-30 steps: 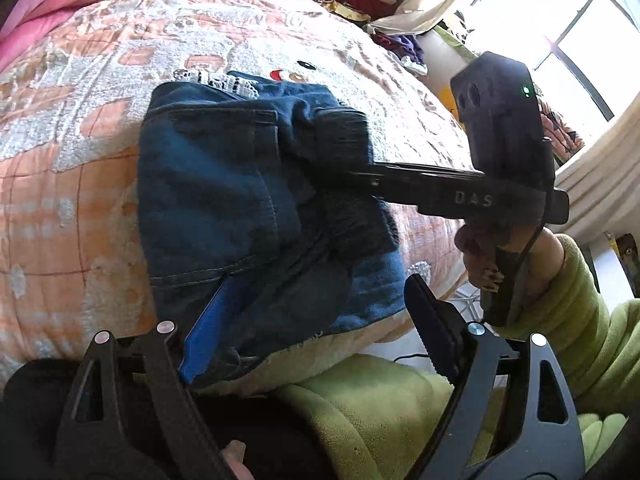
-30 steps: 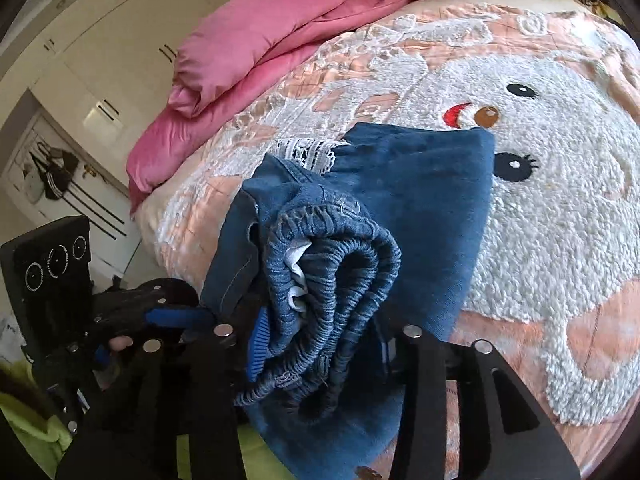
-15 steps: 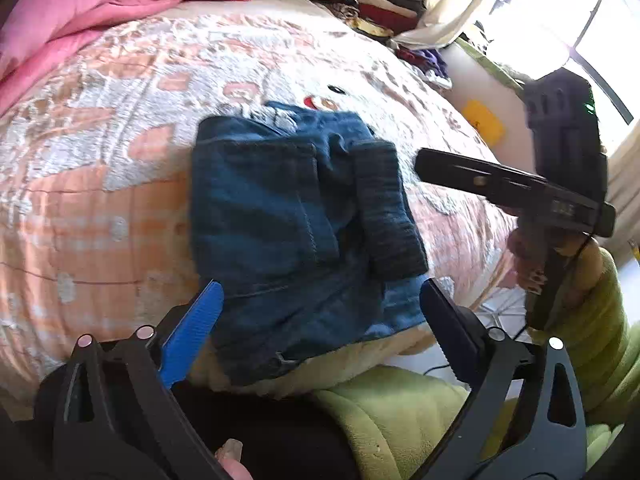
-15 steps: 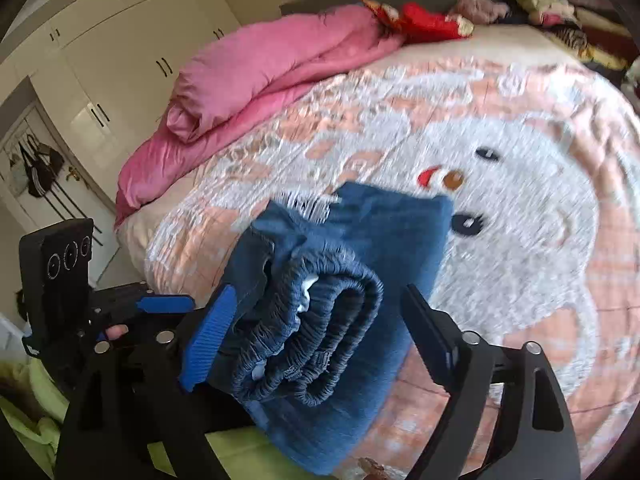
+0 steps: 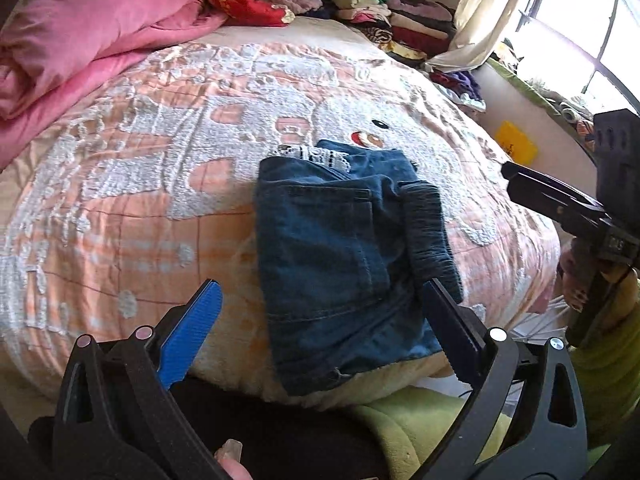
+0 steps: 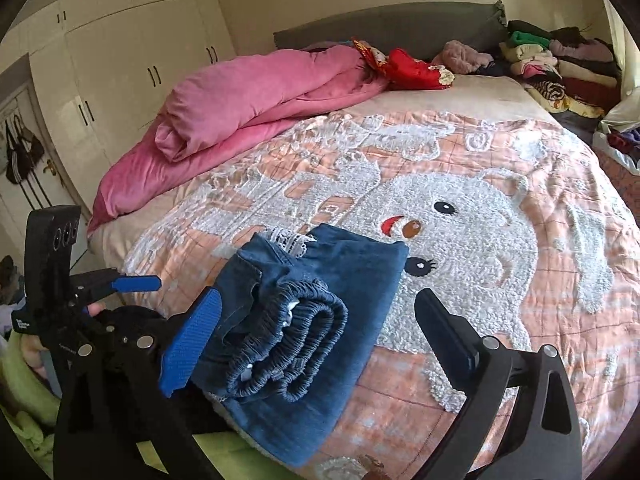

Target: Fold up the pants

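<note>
Pants (image 5: 340,264) folded compact on bedspread (image 5: 120,208), elastic waistband atop.

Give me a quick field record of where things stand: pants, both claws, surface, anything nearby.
pants: blue denim pants, folded into a compact bundle, elastic waistband on top
surface: cartoon blanket on the bed, pants near its front edge
left claw: open, holding nothing, lifted off the denim
right claw: jaws just opened wide, nothing gripped, bundle lying below
nearby: pink duvet, stacked clothes at the headboard
</note>
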Demonstrator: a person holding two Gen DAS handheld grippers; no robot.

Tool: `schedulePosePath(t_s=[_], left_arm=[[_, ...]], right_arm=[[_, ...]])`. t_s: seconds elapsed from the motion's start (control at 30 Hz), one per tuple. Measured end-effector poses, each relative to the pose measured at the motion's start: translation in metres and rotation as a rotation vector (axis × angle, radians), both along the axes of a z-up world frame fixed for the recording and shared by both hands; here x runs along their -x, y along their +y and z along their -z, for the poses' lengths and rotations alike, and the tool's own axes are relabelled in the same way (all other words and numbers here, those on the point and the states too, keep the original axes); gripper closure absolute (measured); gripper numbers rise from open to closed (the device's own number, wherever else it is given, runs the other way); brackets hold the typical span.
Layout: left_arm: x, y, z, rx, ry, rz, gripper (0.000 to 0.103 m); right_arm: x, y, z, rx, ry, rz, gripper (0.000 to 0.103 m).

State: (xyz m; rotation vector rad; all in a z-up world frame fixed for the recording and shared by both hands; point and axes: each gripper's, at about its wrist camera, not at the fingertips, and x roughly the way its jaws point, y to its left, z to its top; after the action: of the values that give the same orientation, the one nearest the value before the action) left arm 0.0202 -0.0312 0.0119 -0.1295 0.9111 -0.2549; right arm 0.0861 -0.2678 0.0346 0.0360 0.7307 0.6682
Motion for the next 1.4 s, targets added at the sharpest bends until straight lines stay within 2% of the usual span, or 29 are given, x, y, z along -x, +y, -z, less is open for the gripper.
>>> schedulePosePath(t_s=[0.37,0.63,0.77,0.93,0.97,1.0,1.03,1.07,1.1,1.13,1.2,1.27,1.4], left_arm=[[-0.014,0.007,0.012,-0.044,0.020,-0.045,0.010],[-0.038,0.007,0.029,-0.059,0.055,-0.061,0.010],[-0.054,0.008,0.041,-0.028,0.082,-0.064,0.010],[-0.069,0.006,0.060,0.059,0.144,-0.041,0.012],[-0.070,0.006,0.061,0.067,0.147,-0.039,0.021],[-0.071,0.004,0.062,0.077,0.148,-0.030,0.034],[-0.072,0.002,0.062,0.095,0.144,-0.016,0.042],[-0.072,0.000,0.061,0.103,0.141,-0.006,0.057],[-0.072,-0.002,0.060,0.103,0.137,0.001,0.061],[-0.072,-0.004,0.058,0.092,0.130,0.003,0.064],[-0.071,-0.005,0.053,0.092,0.117,0.004,0.077],[-0.069,-0.002,0.042,0.097,0.090,0.000,0.080],[-0.071,0.000,0.018,0.082,0.009,-0.012,0.080]], right_arm=[[-0.004,-0.002,0.019,0.027,0.047,0.036,0.006],[-0.020,0.008,0.044,-0.041,0.161,0.018,0.006],[-0.034,0.015,0.064,-0.053,0.242,0.006,0.006],[-0.045,0.020,0.091,-0.113,0.344,-0.016,0.006],[-0.045,0.022,0.093,-0.114,0.344,-0.023,0.008],[-0.044,0.026,0.094,-0.108,0.334,-0.042,0.022],[-0.044,0.029,0.093,-0.113,0.330,-0.069,0.033],[-0.045,0.030,0.093,-0.125,0.335,-0.085,0.049],[-0.045,0.033,0.091,-0.125,0.331,-0.098,0.055],[-0.044,0.034,0.088,-0.114,0.314,-0.098,0.059],[-0.040,0.038,0.076,-0.098,0.266,-0.112,0.063],[-0.039,0.041,0.066,-0.086,0.229,-0.129,0.063],[-0.048,0.045,0.041,-0.093,0.149,-0.128,0.063]])
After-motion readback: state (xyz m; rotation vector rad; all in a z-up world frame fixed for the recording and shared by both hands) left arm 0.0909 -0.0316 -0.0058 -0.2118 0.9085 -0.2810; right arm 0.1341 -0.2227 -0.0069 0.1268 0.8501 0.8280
